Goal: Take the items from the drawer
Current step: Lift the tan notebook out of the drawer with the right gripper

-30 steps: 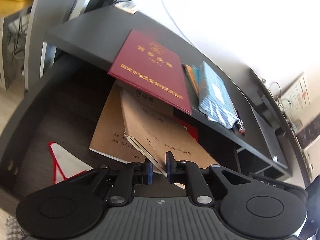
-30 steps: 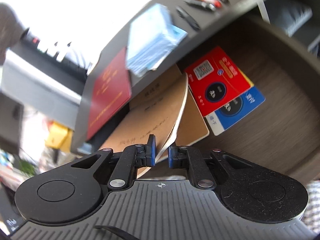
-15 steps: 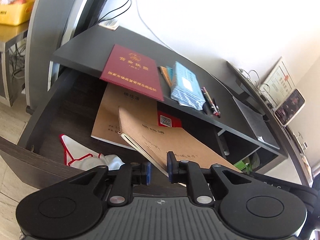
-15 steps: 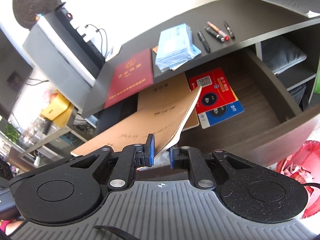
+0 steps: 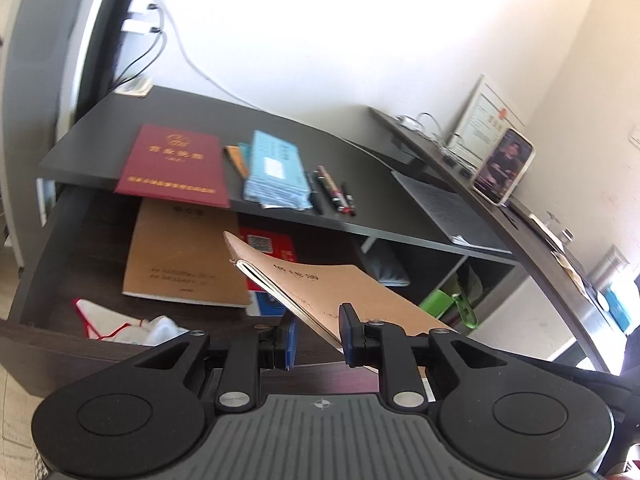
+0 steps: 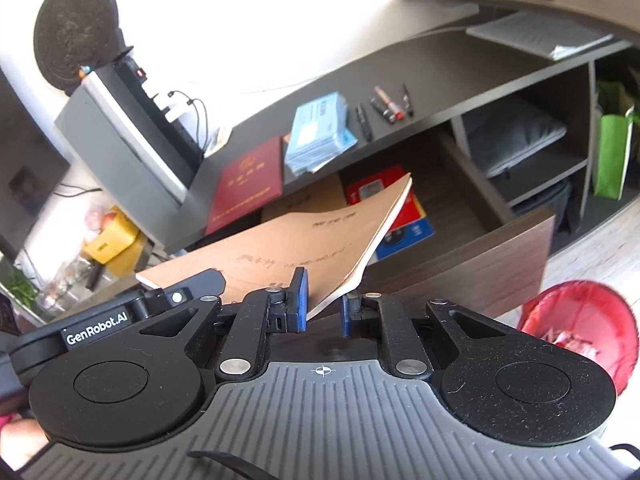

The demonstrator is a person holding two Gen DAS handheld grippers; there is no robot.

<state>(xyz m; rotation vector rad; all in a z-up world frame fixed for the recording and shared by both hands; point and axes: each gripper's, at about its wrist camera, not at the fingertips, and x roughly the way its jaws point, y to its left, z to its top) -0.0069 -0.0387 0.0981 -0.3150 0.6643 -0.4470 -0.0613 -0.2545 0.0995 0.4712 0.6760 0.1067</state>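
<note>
1. A brown notebook (image 5: 344, 292) is held up in the air in front of the open drawer (image 5: 80, 264), clear of the drawer's front panel and tilted, with one gripper on each end.
2. The left gripper (image 5: 318, 338) is seen with its jaws a little apart around the notebook's near edge; the right-hand pad touches the cover, and whether the left pad touches can't be told (it looks like a small gap).
3. The right gripper (image 6: 324, 308) has its jaws around the notebook's corner (image 6: 332, 304); the grip looks loose, so it can't be told if it's really clamped.
4. Left in the drawer: a second brown notebook (image 5: 180, 256), a red booklet (image 6: 376, 192) over a blue one (image 6: 408, 236), and a white cloth with red trim (image 5: 120, 326).
5. On the surface (image 5: 100, 132) above the drawer, a maroon folder (image 5: 176, 164), a blue stack of papers (image 5: 276, 172) and some pens (image 5: 332, 192) are laid out side by side.
</note>
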